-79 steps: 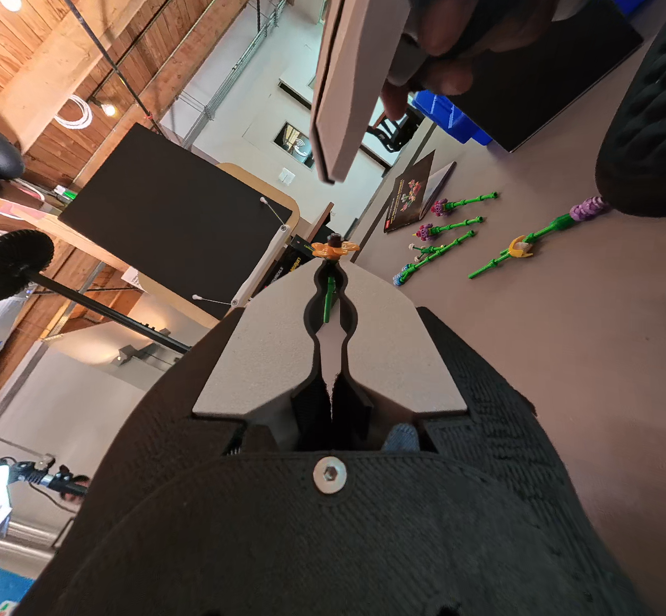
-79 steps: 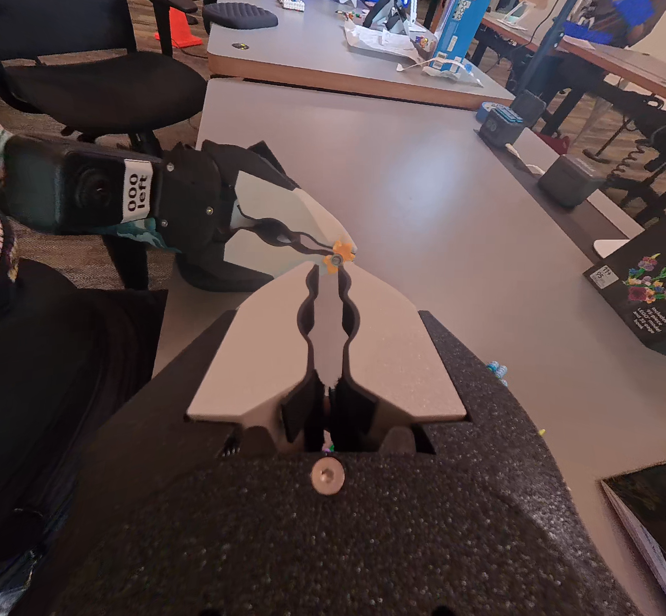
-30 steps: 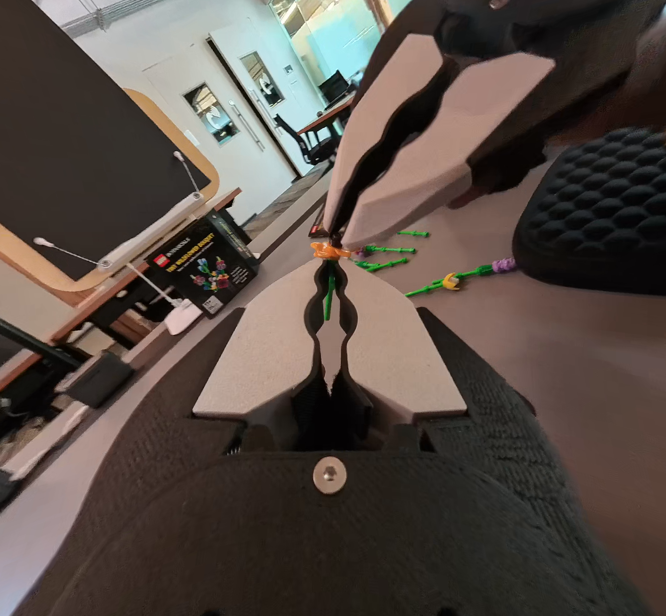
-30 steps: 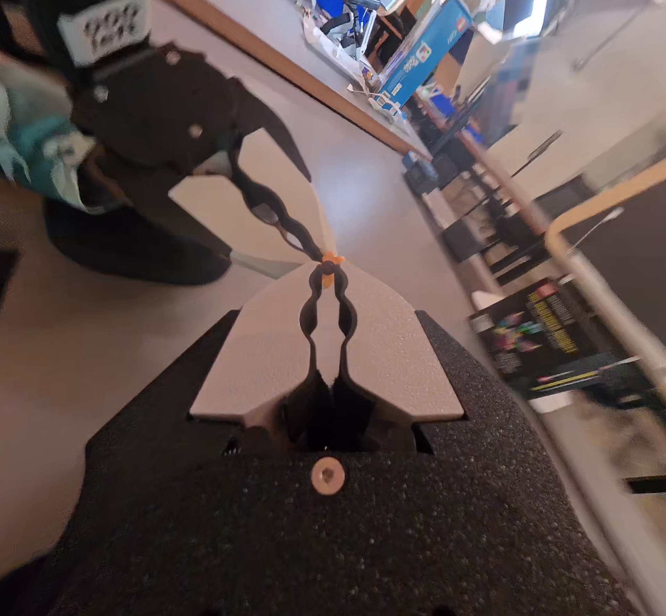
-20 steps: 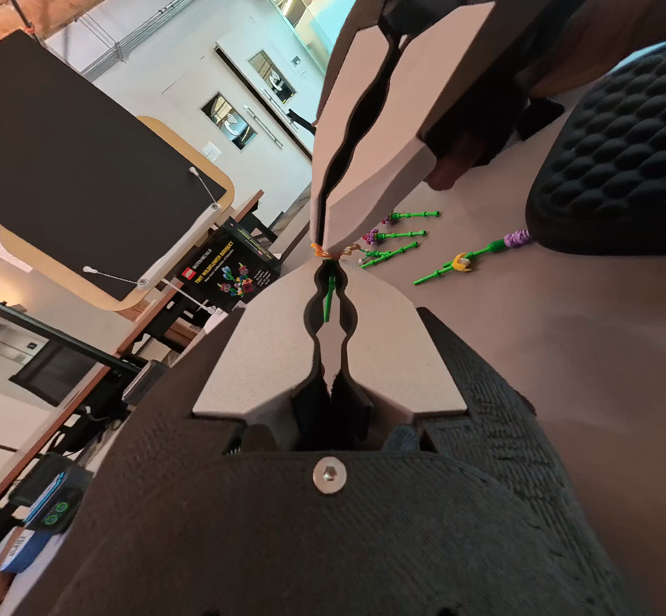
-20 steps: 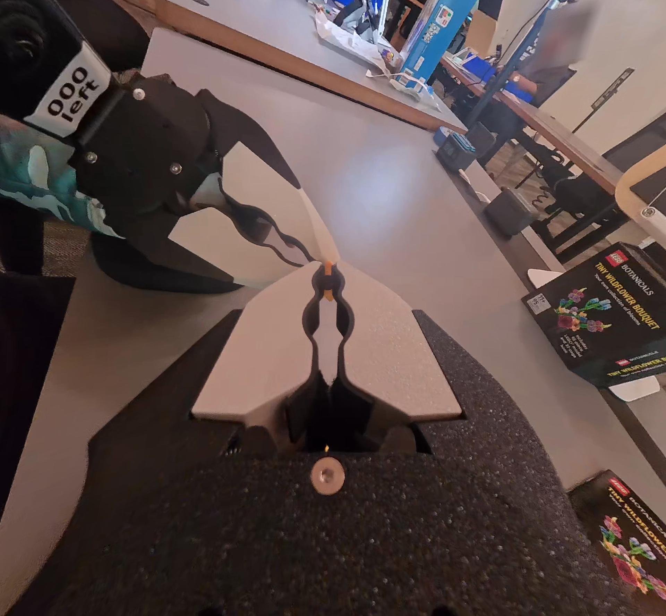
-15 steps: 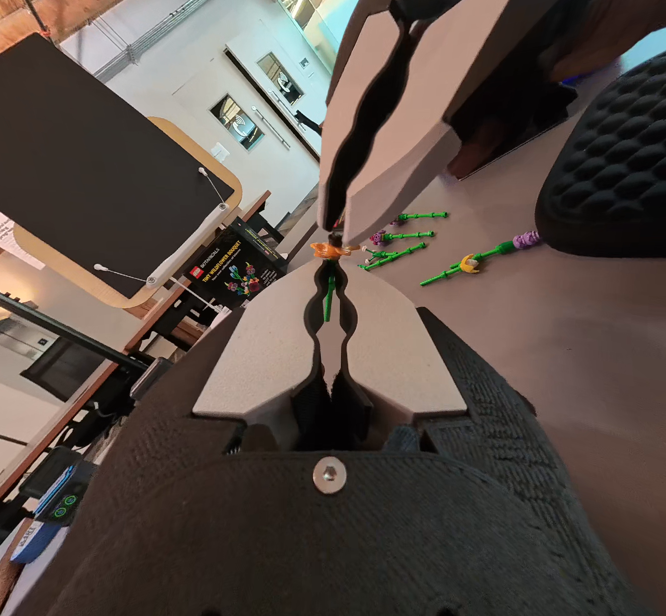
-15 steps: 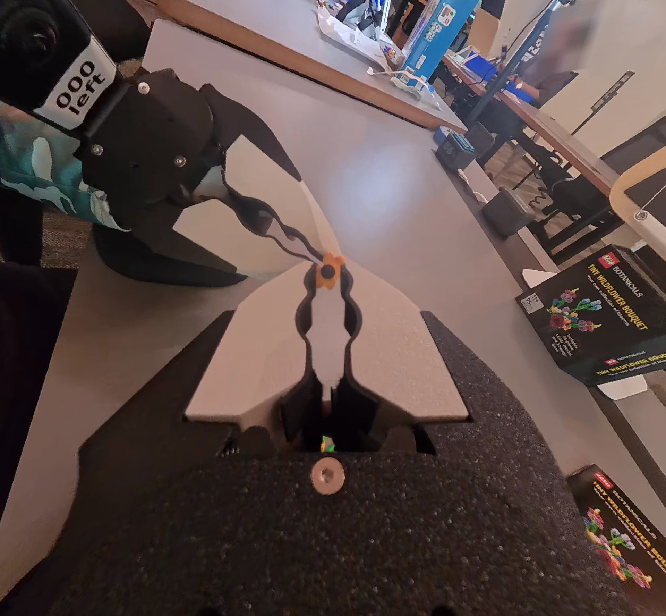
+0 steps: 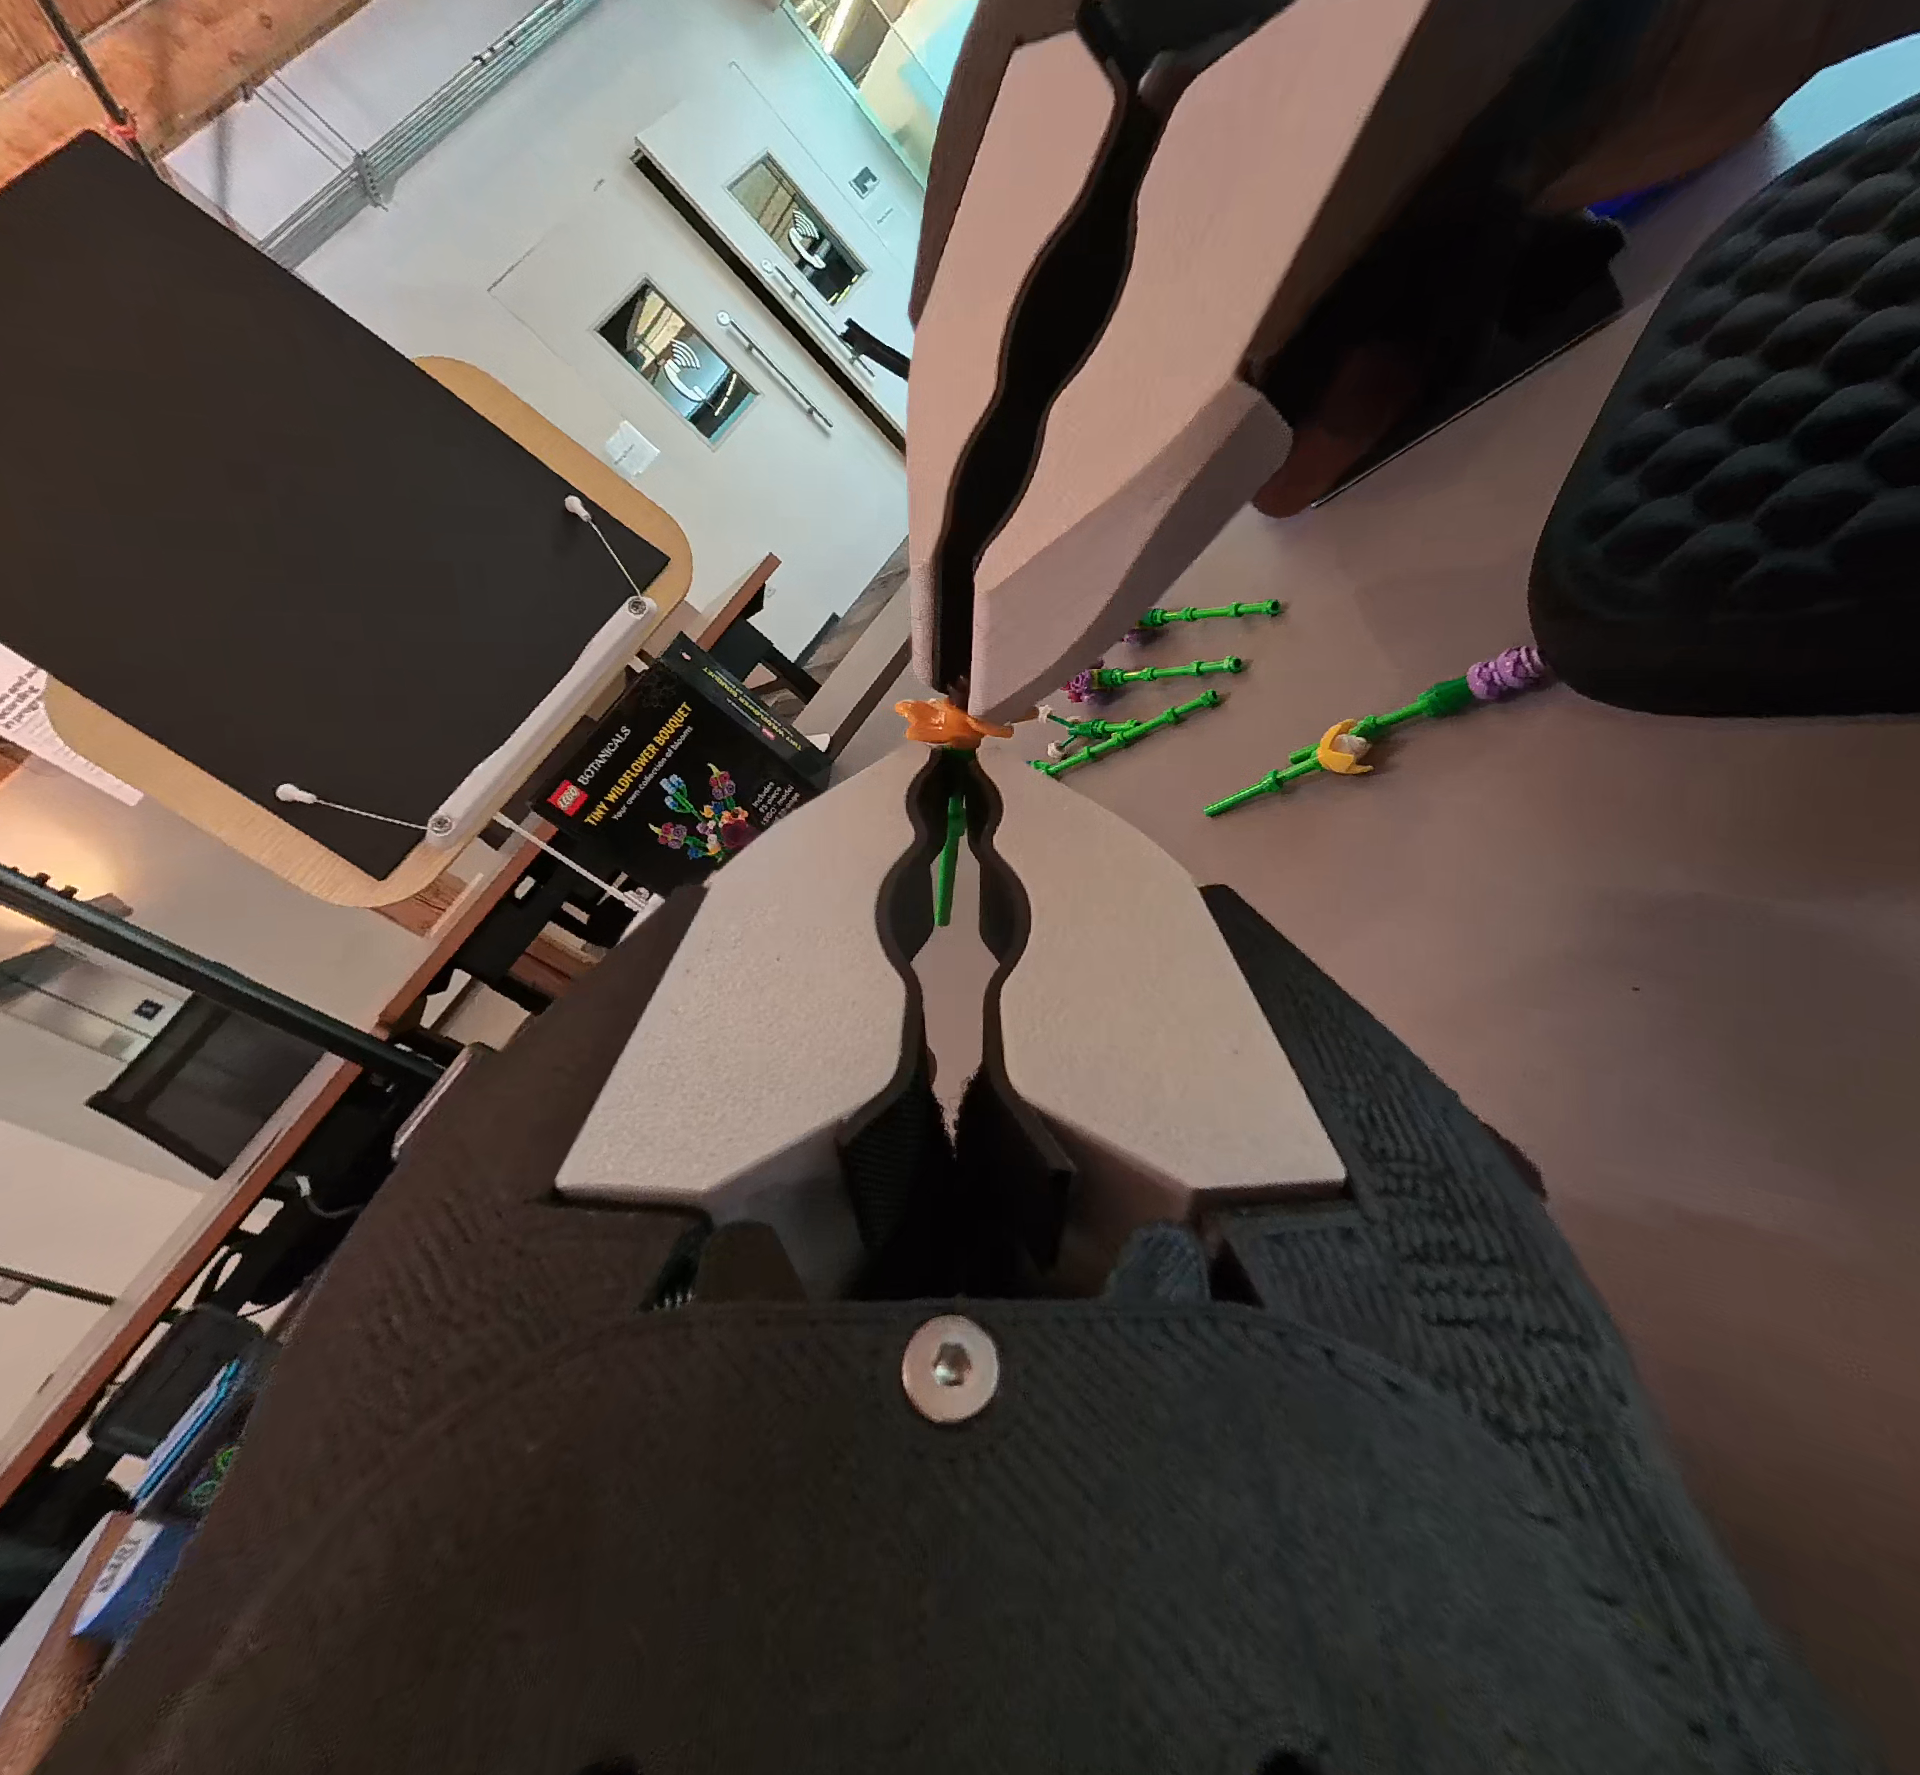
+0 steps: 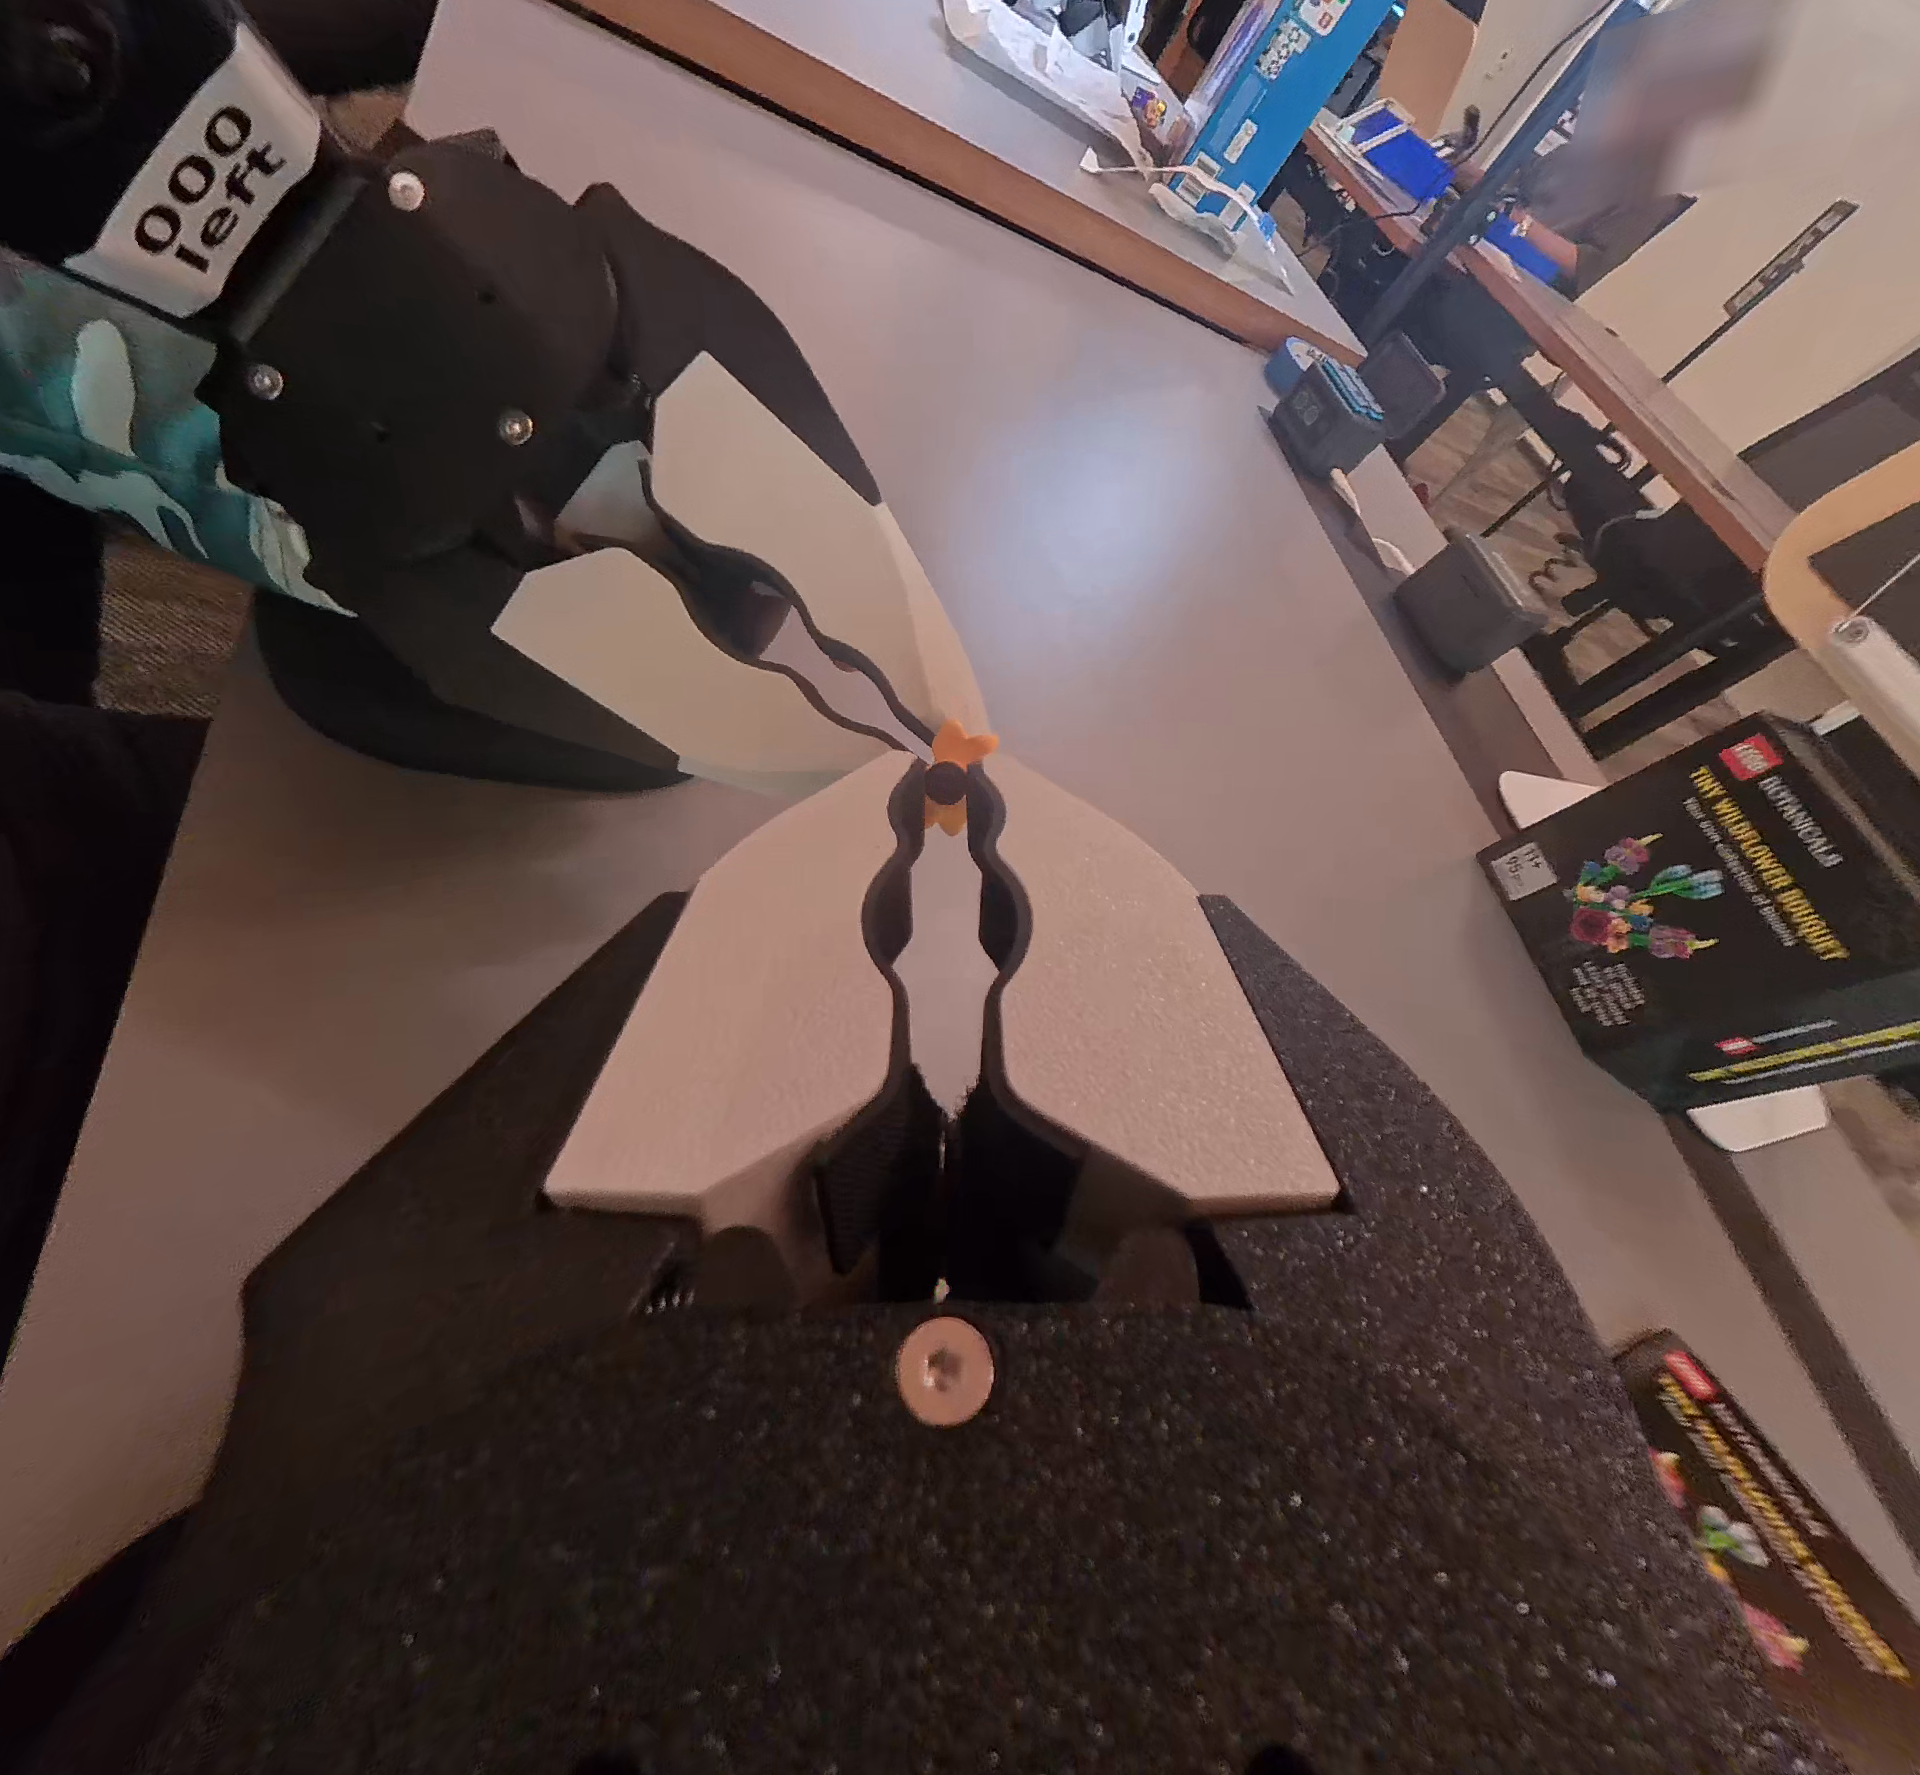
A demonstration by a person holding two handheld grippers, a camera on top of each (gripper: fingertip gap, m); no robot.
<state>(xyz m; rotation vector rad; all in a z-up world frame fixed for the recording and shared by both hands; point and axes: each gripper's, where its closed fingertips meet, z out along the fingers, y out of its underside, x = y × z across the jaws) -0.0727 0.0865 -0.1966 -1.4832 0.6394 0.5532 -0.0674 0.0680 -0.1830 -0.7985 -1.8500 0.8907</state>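
Since half a second back, my right tongs [image 10: 943, 795] re-clamped the orange flower [image 10: 951, 775] head-on at 12 o'clock; left tongs [image 9: 951, 769] kept pinching its green stem [image 9: 948, 858].

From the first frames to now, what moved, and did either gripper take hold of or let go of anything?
The right gripper came in from above and closed its tips on the dark centre of the orange flower; earlier it hung apart from it. The left gripper stayed shut on the flower's green stem throughout. The loose flower stems on the table lie as before.
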